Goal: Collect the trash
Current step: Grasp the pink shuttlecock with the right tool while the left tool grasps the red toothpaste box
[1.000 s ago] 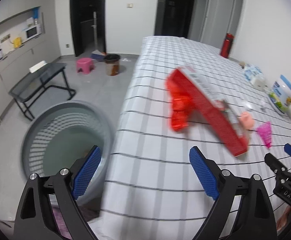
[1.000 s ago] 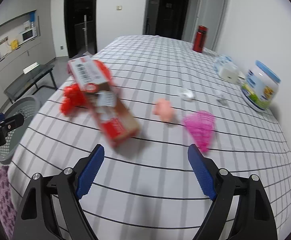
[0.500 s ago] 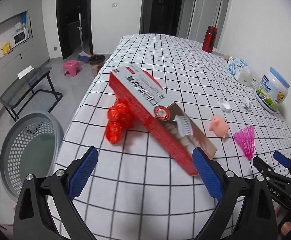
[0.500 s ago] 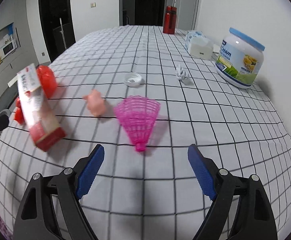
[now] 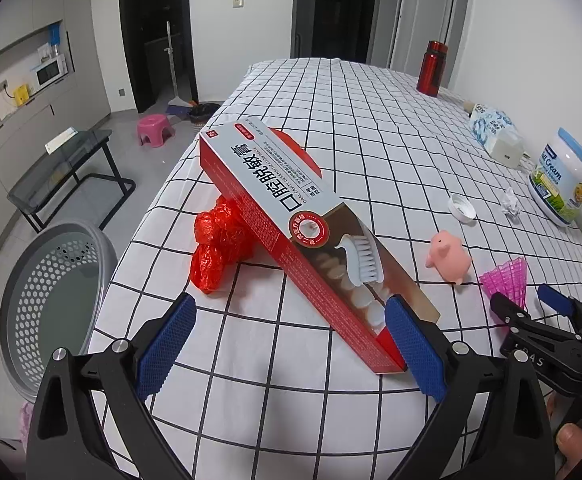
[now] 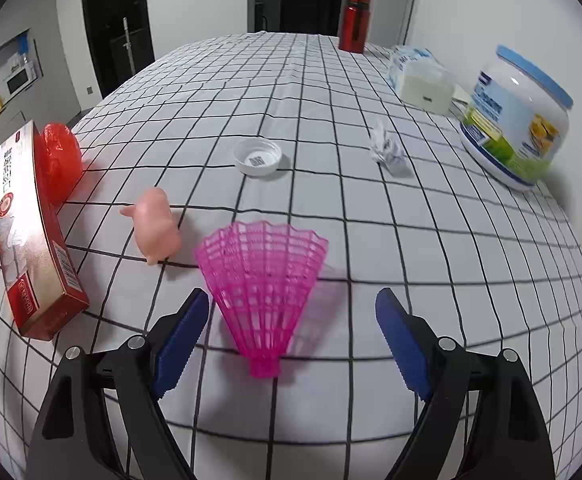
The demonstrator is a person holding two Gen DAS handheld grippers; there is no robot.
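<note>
Our left tool [image 5: 289, 346] and right tool [image 6: 291, 338] are both open and empty, the basket [image 5: 47, 300] looks empty, and the box [image 5: 311, 240], red bag [image 5: 219, 244] and pink birdie [image 6: 261, 280] wait on the counter [image 6: 411, 260]

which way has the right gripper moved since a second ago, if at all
Yes: the right gripper has come forward to the pink shuttlecock, now framed between its open jaws.

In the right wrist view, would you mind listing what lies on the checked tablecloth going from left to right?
toothpaste box → pink pig toy → white bottle cap → crumpled paper → cream jar. The red plastic bag overlaps the box and the pink shuttlecock skirt spans the cap's position, so both are left out.
</note>
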